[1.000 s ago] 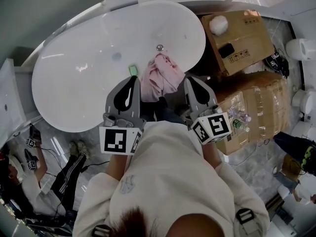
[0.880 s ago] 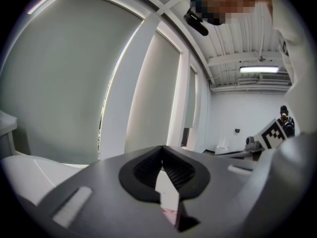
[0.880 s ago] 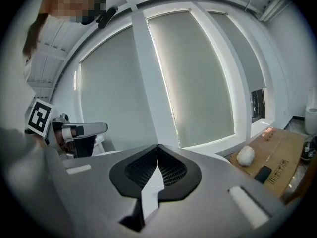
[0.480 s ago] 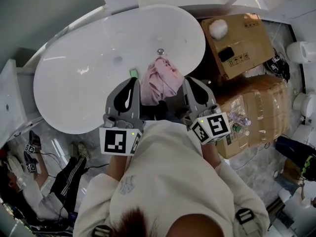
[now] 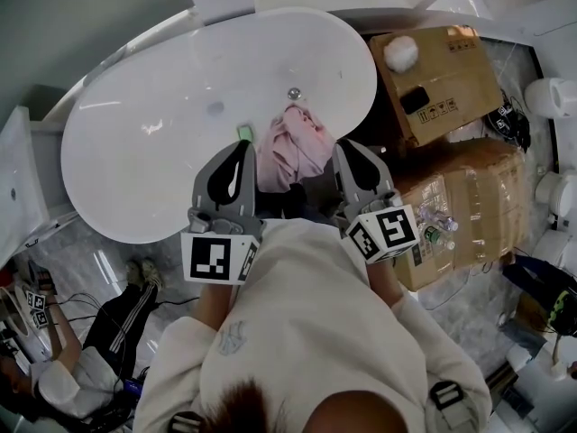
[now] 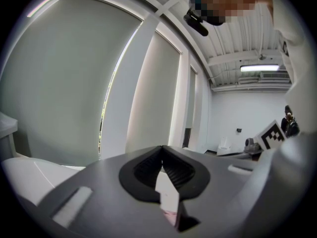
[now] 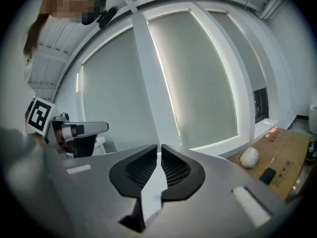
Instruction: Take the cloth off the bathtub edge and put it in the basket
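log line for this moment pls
left gripper: shut, empty | right gripper: shut, empty | cloth: on tub edge, between them, untouched | phase: pre-grasp

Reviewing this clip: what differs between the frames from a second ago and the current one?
Nothing in the task moved, and nothing was gripped or released. Only the bystander at the head view's lower left drifted down toward the corner. The pink cloth still lies draped over the bathtub edge. The left gripper and right gripper stay either side of it, both shut and empty.
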Available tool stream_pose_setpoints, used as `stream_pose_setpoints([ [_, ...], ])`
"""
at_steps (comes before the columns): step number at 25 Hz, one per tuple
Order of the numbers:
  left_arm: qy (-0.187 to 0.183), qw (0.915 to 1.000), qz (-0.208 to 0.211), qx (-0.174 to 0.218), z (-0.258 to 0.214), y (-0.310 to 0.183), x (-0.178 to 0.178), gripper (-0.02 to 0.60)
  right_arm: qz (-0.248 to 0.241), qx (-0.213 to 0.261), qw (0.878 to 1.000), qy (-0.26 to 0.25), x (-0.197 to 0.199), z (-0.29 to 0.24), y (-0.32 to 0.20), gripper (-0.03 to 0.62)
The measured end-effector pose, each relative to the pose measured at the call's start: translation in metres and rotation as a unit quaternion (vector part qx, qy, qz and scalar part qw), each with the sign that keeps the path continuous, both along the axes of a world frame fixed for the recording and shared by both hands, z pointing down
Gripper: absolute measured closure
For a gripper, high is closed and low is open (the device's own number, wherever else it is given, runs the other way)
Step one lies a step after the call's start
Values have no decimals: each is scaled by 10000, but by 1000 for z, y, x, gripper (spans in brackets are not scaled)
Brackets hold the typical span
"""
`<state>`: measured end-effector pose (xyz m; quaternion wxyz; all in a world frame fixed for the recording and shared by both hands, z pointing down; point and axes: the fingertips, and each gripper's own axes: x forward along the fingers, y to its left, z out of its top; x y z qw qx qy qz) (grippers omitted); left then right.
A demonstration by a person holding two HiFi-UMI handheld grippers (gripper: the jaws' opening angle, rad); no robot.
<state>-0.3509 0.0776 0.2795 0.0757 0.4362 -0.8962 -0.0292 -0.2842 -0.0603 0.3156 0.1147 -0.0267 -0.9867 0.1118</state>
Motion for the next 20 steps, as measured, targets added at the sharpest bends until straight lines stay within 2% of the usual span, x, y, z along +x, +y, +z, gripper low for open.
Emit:
stream_pose_setpoints([
  [2, 4, 10000, -8, -1, 1, 0, -1, 532, 20, 35, 10000, 17, -1, 4, -1, 584],
  [7, 38, 10000, -29, -39, 6, -2, -5, 532, 11, 267, 9993, 279, -6, 22, -5, 502],
  [14, 159, 9998, -6, -99, 21, -4, -12, 532, -323, 407, 9945, 910, -20, 68, 6, 421],
  [20, 412, 9990, -81, -134, 46, -6, -23, 532, -564, 376, 9881, 1380, -36, 113, 16, 354],
])
